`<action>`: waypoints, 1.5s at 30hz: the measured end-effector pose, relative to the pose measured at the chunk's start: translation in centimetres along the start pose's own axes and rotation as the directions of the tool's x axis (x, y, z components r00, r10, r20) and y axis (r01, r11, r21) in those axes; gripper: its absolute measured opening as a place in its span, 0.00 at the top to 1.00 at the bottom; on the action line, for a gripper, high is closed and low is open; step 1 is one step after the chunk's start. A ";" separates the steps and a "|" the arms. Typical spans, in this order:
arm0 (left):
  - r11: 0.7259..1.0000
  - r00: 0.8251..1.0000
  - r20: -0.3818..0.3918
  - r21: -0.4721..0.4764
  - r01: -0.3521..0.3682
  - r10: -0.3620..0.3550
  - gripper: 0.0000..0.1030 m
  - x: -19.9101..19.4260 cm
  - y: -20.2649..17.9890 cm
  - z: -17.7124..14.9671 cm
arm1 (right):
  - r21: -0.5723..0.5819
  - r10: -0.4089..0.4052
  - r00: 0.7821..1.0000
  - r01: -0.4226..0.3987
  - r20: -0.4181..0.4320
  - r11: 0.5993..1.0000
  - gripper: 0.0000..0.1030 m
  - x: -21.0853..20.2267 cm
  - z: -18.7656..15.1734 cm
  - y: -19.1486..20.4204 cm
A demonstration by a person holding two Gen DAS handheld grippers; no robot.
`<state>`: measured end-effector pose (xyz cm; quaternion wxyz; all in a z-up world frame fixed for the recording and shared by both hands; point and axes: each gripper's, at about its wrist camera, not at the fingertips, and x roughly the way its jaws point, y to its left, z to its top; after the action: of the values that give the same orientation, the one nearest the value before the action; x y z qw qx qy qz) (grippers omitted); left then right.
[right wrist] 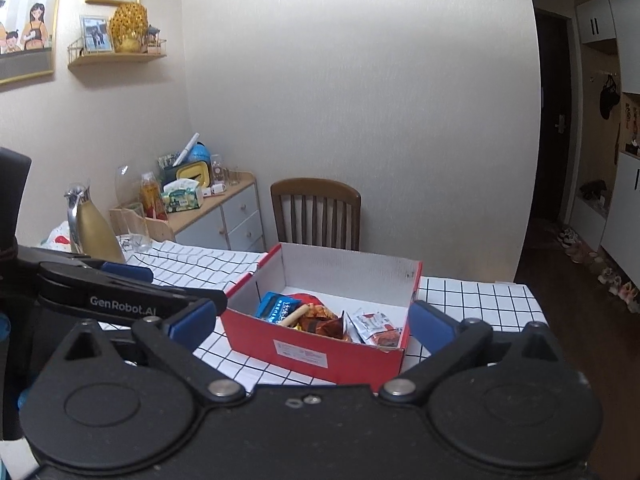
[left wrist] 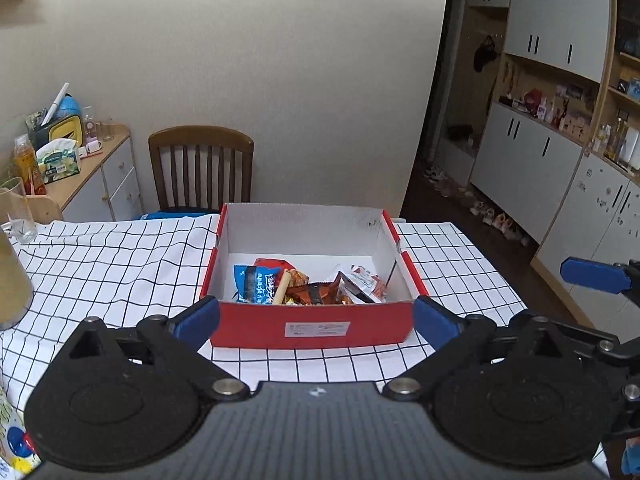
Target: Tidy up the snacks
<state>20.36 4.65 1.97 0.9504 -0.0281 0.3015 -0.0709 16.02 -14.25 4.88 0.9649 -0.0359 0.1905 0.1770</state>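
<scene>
The left tool [left wrist: 316,316] is standing with its blue-padded fingers spread as wide as they go, holding nothing; in its own view the pads are flanking the near corners of the red box [left wrist: 312,330], and whether they are touching it cannot be told. The right tool [right wrist: 312,318] is likewise gaping fully, empty, its pads framing the same box from a slight angle. The box is sitting open on the checked cloth covering the counter [left wrist: 120,264], and the snacks are lying inside it toward the near wall: a blue packet [left wrist: 254,284], a pale stick-shaped snack [left wrist: 282,286] lying across it, an orange-brown packet [left wrist: 316,294] and a white-and-red packet [left wrist: 364,280]. A wooden chair [left wrist: 202,168] is standing behind the counter at the wall. A gold jug [right wrist: 94,228] and a clear glass [right wrist: 138,228] are sitting at the counter's far left, well apart from the box. Nothing is lying between either tool and the box.
</scene>
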 end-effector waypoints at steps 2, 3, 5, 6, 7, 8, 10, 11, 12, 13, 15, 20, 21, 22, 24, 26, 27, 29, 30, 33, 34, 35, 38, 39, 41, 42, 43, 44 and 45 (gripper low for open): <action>1.000 1.000 -0.002 0.003 0.000 0.000 0.00 -0.3 -0.2 -0.1 | 0.019 -0.004 1.000 0.004 0.008 1.000 0.00 -0.5 -0.3 0.0; 1.000 1.000 -0.002 0.007 -0.002 0.002 0.00 -0.4 -0.3 -0.3 | 0.028 -0.006 1.000 0.005 0.013 1.000 0.00 -0.6 -0.4 -0.1; 1.000 1.000 -0.002 0.011 -0.010 0.010 0.00 -0.6 -0.5 -0.4 | 0.048 -0.010 1.000 0.010 0.012 0.999 0.00 -0.8 -0.5 -0.3; 1.000 1.000 0.000 0.009 -0.012 0.012 0.00 -0.8 -0.5 -0.5 | 0.062 -0.017 1.000 0.016 0.009 0.998 0.00 -0.9 -0.6 -0.5; 1.000 1.000 0.004 0.007 -0.014 0.014 0.00 -0.9 -0.5 -0.5 | 0.076 -0.022 1.000 0.022 0.008 0.997 0.00 -0.9 -0.6 -0.6; 1.000 1.000 0.008 0.006 -0.016 0.016 0.00 -1.0 -0.5 -0.5 | 0.088 -0.024 1.000 0.023 0.006 0.996 0.00 -1.0 -0.7 -0.7; 1.000 1.000 0.011 0.011 -0.024 0.024 0.00 -1.2 -0.6 -0.6 | 0.108 -0.021 1.000 0.019 0.015 0.994 0.00 -1.2 -0.9 -1.0; 1.000 1.000 0.011 0.012 -0.024 0.024 0.00 -1.2 -0.6 -0.6 | 0.115 -0.025 0.999 0.023 0.021 0.993 0.00 -1.3 -1.1 -1.0; 1.000 1.000 0.011 0.011 -0.024 0.024 0.00 -1.3 -0.6 -0.6 | 0.116 -0.032 0.999 0.029 0.022 0.993 0.00 -1.3 -1.2 -1.0; 1.000 1.000 0.009 0.010 -0.024 0.024 0.00 -1.3 -0.6 -0.6 | 0.116 -0.040 0.999 0.038 0.020 0.993 0.00 -1.4 -1.3 -1.0; 1.000 1.000 0.004 0.008 -0.026 0.026 0.00 -1.3 -0.5 -0.6 | 0.118 -0.051 0.998 0.048 0.022 0.992 0.00 -1.6 -1.4 -1.0; 1.000 1.000 0.001 -0.005 -0.015 0.015 0.00 -1.3 -0.4 -0.6 | 0.097 -0.060 0.998 0.059 0.006 0.994 0.00 -1.8 -1.5 -0.7; 1.000 1.000 0.001 -0.004 -0.016 0.016 0.00 -1.3 -0.4 -0.6 | 0.093 -0.063 0.998 0.062 0.006 0.994 0.00 -1.8 -1.4 -0.6; 1.000 1.000 0.001 -0.004 -0.018 0.018 0.00 -1.3 -0.4 -0.5 | 0.092 -0.062 0.998 0.061 0.006 0.994 0.00 -1.9 -1.4 -0.6; 1.000 1.000 -0.001 -0.003 -0.019 0.019 0.00 -1.3 -0.6 -0.5 | 0.103 -0.058 0.998 0.057 0.007 0.993 0.00 -2.0 -1.3 -0.7; 1.000 1.000 -0.001 -0.003 -0.018 0.018 0.00 -1.3 -0.6 -0.5 | 0.115 -0.063 0.998 0.062 0.004 0.991 0.00 -2.0 -1.3 -0.9; 1.000 1.000 -0.002 -0.004 -0.017 0.017 0.00 -1.3 -0.6 -0.5 | 0.121 -0.062 0.998 0.061 0.001 0.991 0.00 -1.9 -1.2 -1.0; 1.000 1.000 -0.002 0.000 -0.016 0.016 0.00 -1.2 -0.6 -0.5 | 0.128 -0.066 0.998 0.066 0.001 0.990 0.00 -1.9 -1.3 -1.1; 1.000 1.000 -0.001 0.003 -0.018 0.018 0.00 -1.3 -0.7 -0.5 | 0.127 -0.071 0.997 0.071 0.001 0.989 0.00 -1.9 -1.3 -1.2; 1.000 1.000 0.002 0.006 -0.021 0.021 0.00 -1.2 -0.7 -0.6 | 0.129 -0.079 0.997 0.079 0.000 0.988 0.00 -1.8 -1.4 -1.2; 1.000 1.000 0.001 0.005 -0.020 0.020 0.00 -1.2 -0.7 -0.6 | 0.132 -0.082 0.997 0.081 0.000 0.988 0.00 -1.8 -1.4 -1.3; 1.000 1.000 0.001 0.004 -0.020 0.020 0.00 -1.2 -0.7 -0.5 | 0.133 -0.083 0.997 0.082 -0.001 0.988 0.00 -1.8 -1.4 -1.3; 1.000 1.000 -0.001 0.001 -0.016 0.016 0.00 -1.2 -0.6 -0.5 | 0.135 -0.080 0.997 0.080 -0.003 0.988 0.00 -1.8 -1.4 -1.3; 1.000 1.000 -0.002 0.003 -0.016 0.016 0.00 -1.1 -0.7 -0.5 | 0.134 -0.079 0.997 0.079 -0.004 0.988 0.00 -1.7 -1.4 -1.3; 1.000 1.000 -0.001 0.003 -0.018 0.018 0.00 -1.1 -0.7 -0.5 | 0.130 -0.080 0.997 0.079 -0.004 0.988 0.00 -1.7 -1.4 -1.3; 1.000 1.000 -0.001 0.004 -0.018 0.018 0.00 -1.1 -0.7 -0.5 | 0.129 -0.080 0.997 0.080 -0.003 0.988 0.00 -1.7 -1.4 -1.3; 1.000 1.000 -0.002 0.004 -0.019 0.019 0.00 -1.1 -0.7 -0.5 | 0.130 -0.079 0.997 0.079 -0.004 0.988 0.00 -1.7 -1.4 -1.3; 1.000 1.000 -0.002 0.003 -0.018 0.018 0.00 -1.1 -0.7 -0.5 | 0.131 -0.078 0.997 0.078 -0.004 0.988 0.00 -1.6 -1.4 -1.3; 1.000 1.000 -0.002 0.002 -0.017 0.017 0.00 -1.1 -0.7 -0.5 | 0.132 -0.077 0.997 0.077 -0.005 0.988 0.00 -1.6 -1.4 -1.3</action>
<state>19.08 4.15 2.23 0.9506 -0.0245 0.3028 -0.0633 14.66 -16.19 4.23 0.9713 0.0208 0.2004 0.1267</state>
